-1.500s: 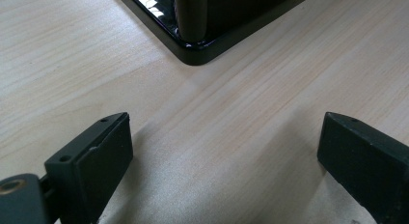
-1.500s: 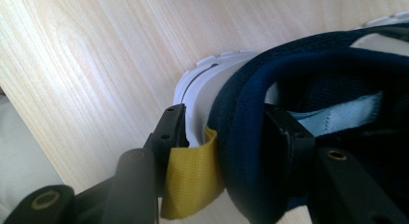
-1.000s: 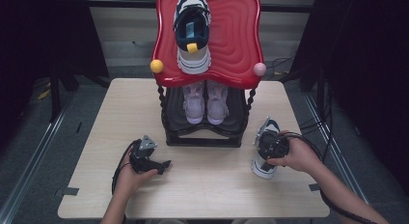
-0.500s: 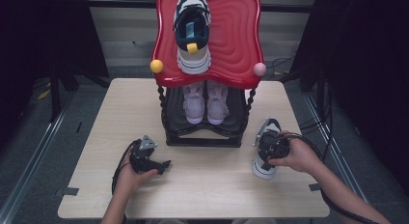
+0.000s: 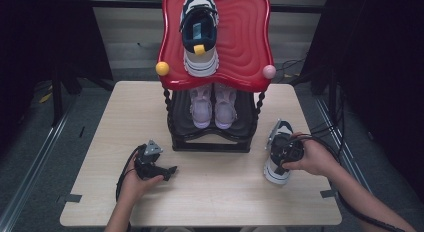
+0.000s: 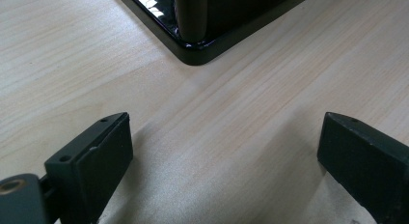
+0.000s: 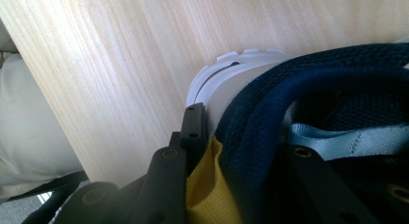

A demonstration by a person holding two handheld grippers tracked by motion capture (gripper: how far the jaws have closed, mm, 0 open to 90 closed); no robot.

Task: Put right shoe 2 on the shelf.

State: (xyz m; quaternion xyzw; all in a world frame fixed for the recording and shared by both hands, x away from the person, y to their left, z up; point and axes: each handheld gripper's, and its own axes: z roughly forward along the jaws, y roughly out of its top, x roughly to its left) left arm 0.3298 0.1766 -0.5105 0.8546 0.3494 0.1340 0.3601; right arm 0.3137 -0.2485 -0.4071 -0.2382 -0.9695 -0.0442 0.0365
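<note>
Navy sneaker (image 5: pixel 278 152) at table (image 5: pixel 100 142) right edge, clamped by right hand-held gripper (image 5: pixel 286 151).

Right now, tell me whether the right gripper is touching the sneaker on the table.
Touching. In the right gripper view, the right gripper has one black jaw pressed on the outside of the sneaker's heel, the other inside its collar.

no readable text or labels anywhere

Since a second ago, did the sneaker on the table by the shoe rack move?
No. The sneaker lies at the same spot beside the shoe rack, near the table's right edge. The right gripper has just been closing on its heel collar.
</note>
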